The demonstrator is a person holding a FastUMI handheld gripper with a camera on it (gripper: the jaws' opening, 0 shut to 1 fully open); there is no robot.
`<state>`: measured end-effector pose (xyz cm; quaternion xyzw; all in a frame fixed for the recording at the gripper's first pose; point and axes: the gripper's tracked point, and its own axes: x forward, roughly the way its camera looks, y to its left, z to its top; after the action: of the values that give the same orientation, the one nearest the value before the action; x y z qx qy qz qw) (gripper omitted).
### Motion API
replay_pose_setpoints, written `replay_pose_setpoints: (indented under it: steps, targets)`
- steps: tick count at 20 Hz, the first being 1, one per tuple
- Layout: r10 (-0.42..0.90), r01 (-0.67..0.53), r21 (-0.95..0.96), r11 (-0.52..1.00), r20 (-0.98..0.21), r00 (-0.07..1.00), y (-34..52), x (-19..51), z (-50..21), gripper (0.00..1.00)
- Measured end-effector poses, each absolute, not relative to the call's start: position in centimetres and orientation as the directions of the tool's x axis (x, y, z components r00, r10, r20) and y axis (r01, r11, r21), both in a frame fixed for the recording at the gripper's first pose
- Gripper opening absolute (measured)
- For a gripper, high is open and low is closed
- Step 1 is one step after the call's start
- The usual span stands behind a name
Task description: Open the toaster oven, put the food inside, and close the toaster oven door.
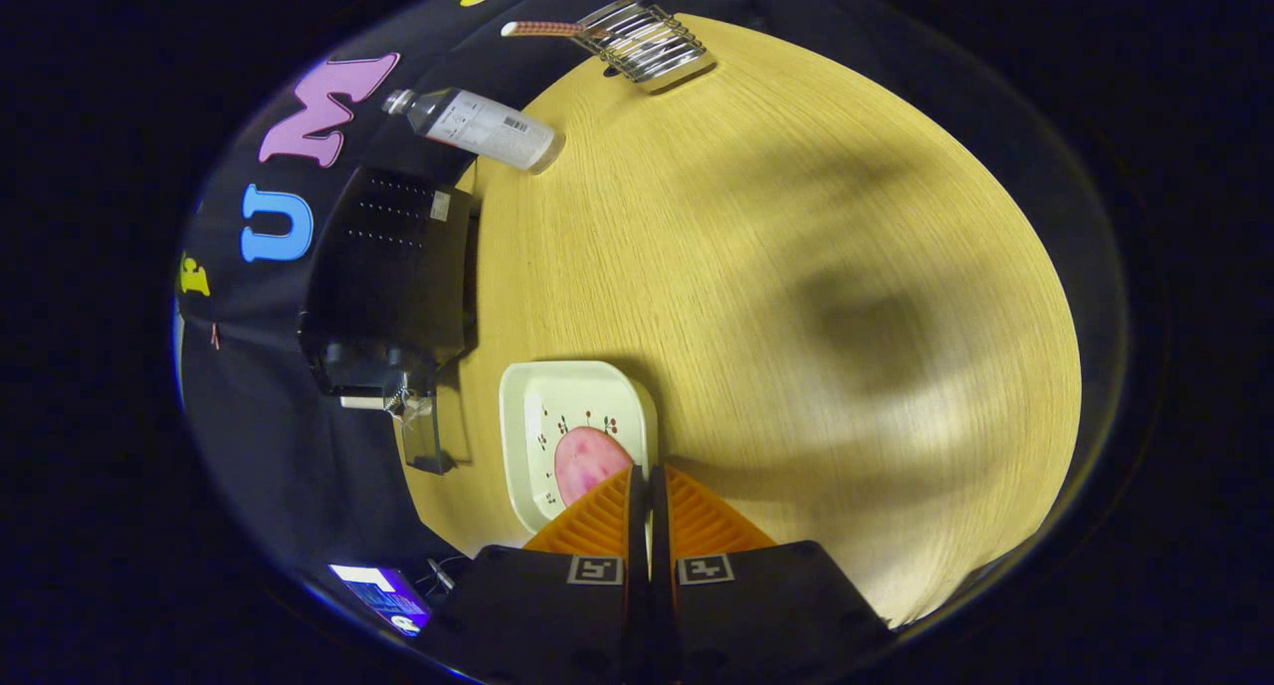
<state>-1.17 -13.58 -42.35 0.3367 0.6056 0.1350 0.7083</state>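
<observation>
A black toaster oven [388, 277] stands at the table's edge, left of and beyond the fingers, with its glass door [423, 436] hanging open toward the plate. A white square plate [537, 396] sits beside the oven, just ahead of the fingers. On it lies a pink round piece of food [585, 463], partly hidden behind one fingertip. My gripper [645, 478] hovers above the plate's near edge, its two fingers pressed together with nothing between them.
The wooden table [796, 267] stretches beyond and to the right of the fingers. A plastic bottle [483, 127] lies on its side past the oven. A wire rack [647, 40] with a striped handle sits at the far edge. A lit screen [383, 595] glows below the table.
</observation>
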Motion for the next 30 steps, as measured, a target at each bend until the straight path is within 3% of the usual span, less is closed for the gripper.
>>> replay_pose_setpoints:
  steps: [8,19,30]
  targets:
    - [0.646,0.261,0.724,0.639,-0.689,0.329,-10.3,-2.5,-38.0,0.06]
    - [0.651,0.266,0.755,0.6,-0.653,0.387,1.1,-3.3,-33.6,0.06]
    - [0.511,0.415,0.705,0.575,-0.706,0.49,9.2,0.3,-34.5,0.06]
